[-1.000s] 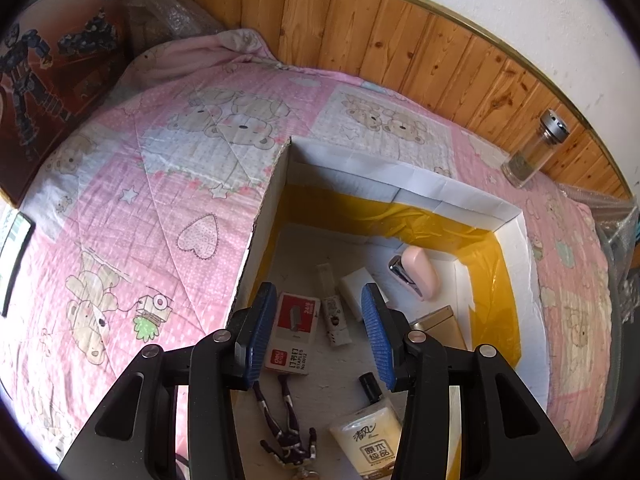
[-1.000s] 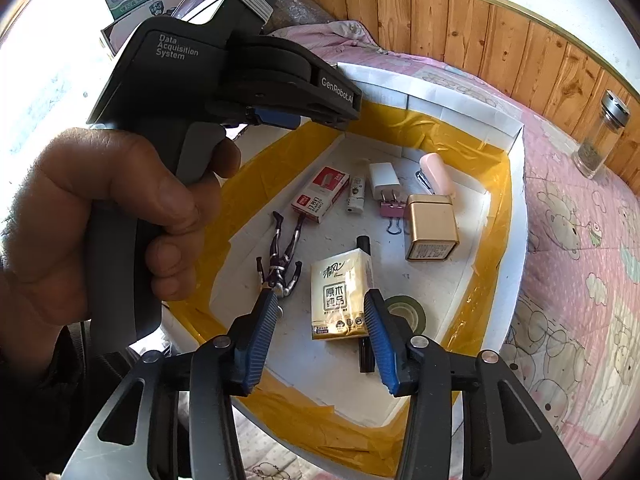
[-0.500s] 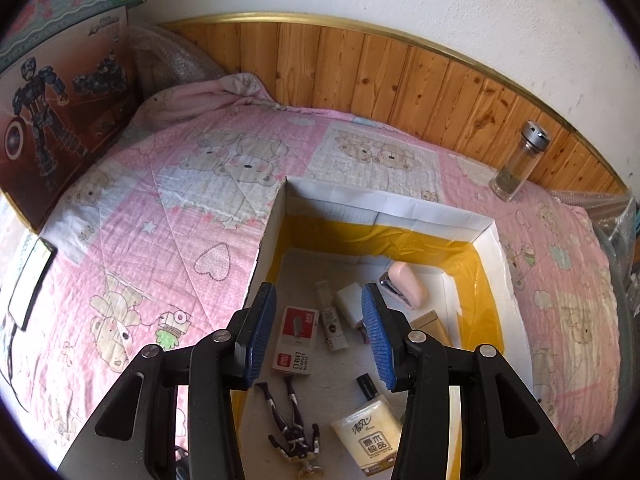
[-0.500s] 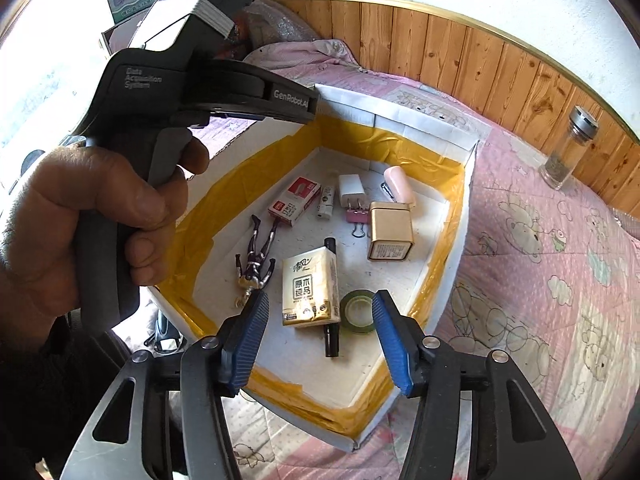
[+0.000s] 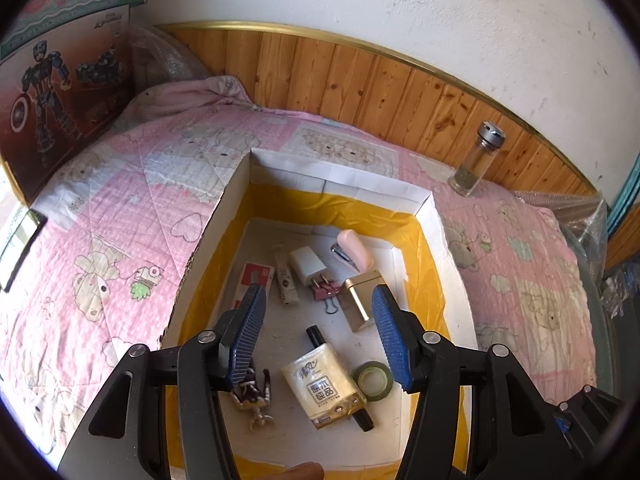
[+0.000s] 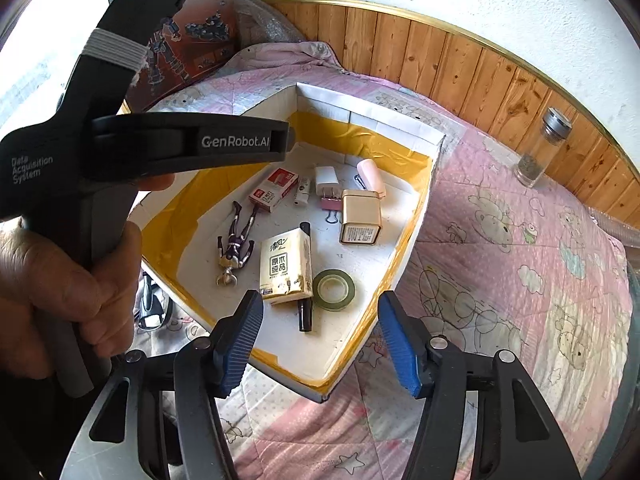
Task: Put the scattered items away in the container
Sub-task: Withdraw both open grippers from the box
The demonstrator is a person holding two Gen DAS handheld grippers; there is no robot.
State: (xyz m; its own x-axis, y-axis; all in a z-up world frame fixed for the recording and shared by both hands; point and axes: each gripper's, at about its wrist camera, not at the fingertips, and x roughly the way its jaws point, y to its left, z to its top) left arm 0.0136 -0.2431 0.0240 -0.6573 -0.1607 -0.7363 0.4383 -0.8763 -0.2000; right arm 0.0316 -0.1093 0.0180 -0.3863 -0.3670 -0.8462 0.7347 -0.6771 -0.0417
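- Both pairs of jaws are seen opening; nothing is held between the blue pads of the left gripper (image 5: 318, 334) or of the right gripper (image 6: 320, 342), and each stands wide above the container (image 5: 344, 184).
- The container, a white box lined with yellow tape, is placed on a pink quilt (image 5: 120, 216).
- All the items are found inside it: a tissue pack (image 5: 323, 388) lying over a black marker (image 5: 316, 334), a green tape roll (image 5: 374, 380) just beside the pack, and a toy figure (image 6: 236, 246) on the other side.
- Further in, a gold tin (image 6: 360, 220), a red-and-white box (image 6: 274, 191), a white charger (image 5: 307, 266), a pink binder clip (image 5: 326, 292) and a pink stapler (image 5: 352, 249) are gathered.
- A glass bottle (image 5: 478, 158) is left upright on the quilt by the wooden panel, well apart from the container.
- The left gripper's handle is held by a hand (image 6: 64, 280) in the right wrist view.
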